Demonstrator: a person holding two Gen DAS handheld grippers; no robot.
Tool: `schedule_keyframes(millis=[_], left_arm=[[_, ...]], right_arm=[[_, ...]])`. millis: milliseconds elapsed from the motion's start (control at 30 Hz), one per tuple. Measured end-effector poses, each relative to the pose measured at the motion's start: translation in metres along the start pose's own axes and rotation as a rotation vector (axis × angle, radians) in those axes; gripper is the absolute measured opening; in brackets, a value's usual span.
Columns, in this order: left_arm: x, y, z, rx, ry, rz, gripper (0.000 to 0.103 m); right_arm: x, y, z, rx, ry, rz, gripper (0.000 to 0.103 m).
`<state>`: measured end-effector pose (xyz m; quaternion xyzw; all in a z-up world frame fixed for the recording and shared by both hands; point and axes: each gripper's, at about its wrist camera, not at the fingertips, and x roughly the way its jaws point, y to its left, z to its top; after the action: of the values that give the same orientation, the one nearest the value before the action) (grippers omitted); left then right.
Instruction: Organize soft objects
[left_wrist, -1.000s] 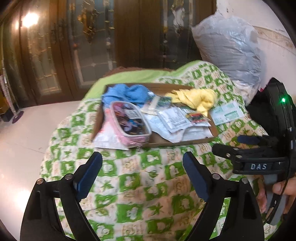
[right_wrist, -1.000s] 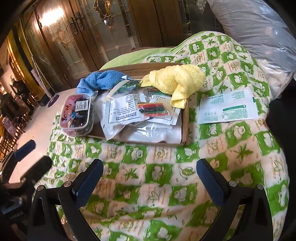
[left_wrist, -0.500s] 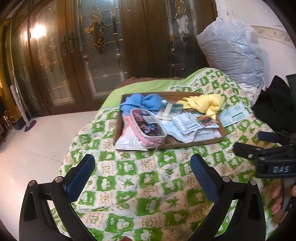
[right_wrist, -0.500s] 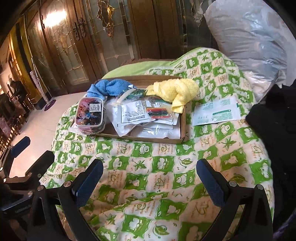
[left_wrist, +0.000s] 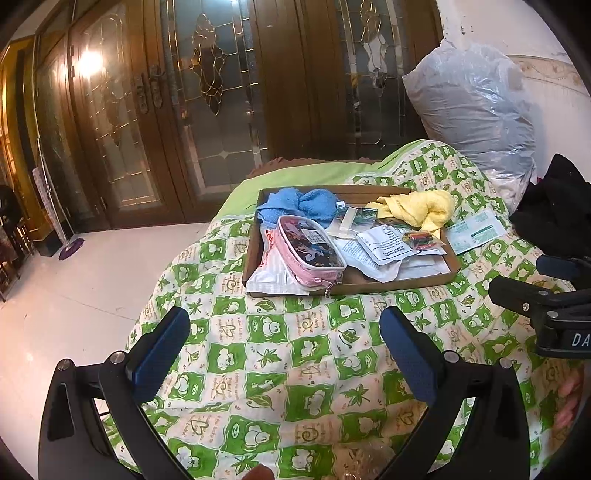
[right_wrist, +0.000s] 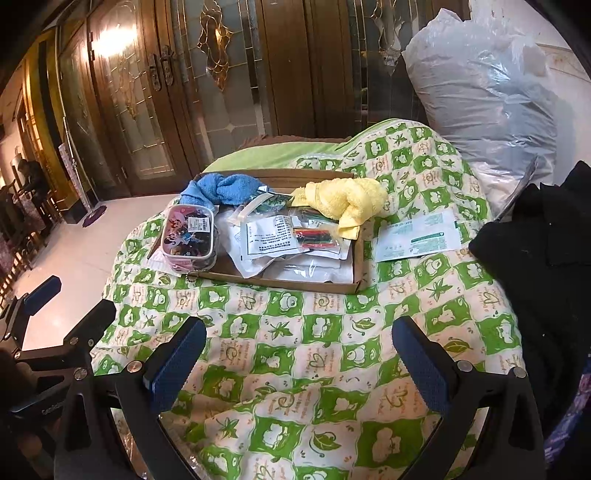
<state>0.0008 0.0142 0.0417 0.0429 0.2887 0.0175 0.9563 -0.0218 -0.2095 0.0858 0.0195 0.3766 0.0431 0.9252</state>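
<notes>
A shallow cardboard tray (left_wrist: 354, 288) (right_wrist: 280, 284) lies on a green-and-white quilt (left_wrist: 295, 369). In it are a crumpled blue towel (left_wrist: 299, 205) (right_wrist: 225, 188) at the far left and a yellow towel (left_wrist: 421, 208) (right_wrist: 347, 199) at the far right. A pink zip pouch (left_wrist: 310, 254) (right_wrist: 188, 236) sits at its near left, with plastic packets and leaflets (left_wrist: 384, 243) (right_wrist: 273, 240) in the middle. My left gripper (left_wrist: 284, 347) is open and empty, well short of the tray. My right gripper (right_wrist: 299, 354) is also open and empty over the quilt, to the right of the left one.
A green-and-white packet (left_wrist: 476, 230) (right_wrist: 417, 236) lies on the quilt just right of the tray. Behind it stands a big grey plastic bag (left_wrist: 472, 107) (right_wrist: 484, 96), with a black garment (left_wrist: 554, 206) (right_wrist: 543, 258) at the right. Pale floor (left_wrist: 74, 295) and wooden glass doors lie to the left.
Both grippers have drawn back and up from the tray, which now looks smaller and farther off. The left jaws have spread a little wider. Nothing on the tray moved.
</notes>
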Motion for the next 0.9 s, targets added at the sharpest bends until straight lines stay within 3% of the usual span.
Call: schedule_keyframes(millis=[900], left_arm=[[-0.012, 0.001, -0.005, 0.004, -0.022, -0.002, 0.103]], right_arm=[[-0.018, 0.02, -0.008, -0.044, -0.018, 0.003, 0.103]])
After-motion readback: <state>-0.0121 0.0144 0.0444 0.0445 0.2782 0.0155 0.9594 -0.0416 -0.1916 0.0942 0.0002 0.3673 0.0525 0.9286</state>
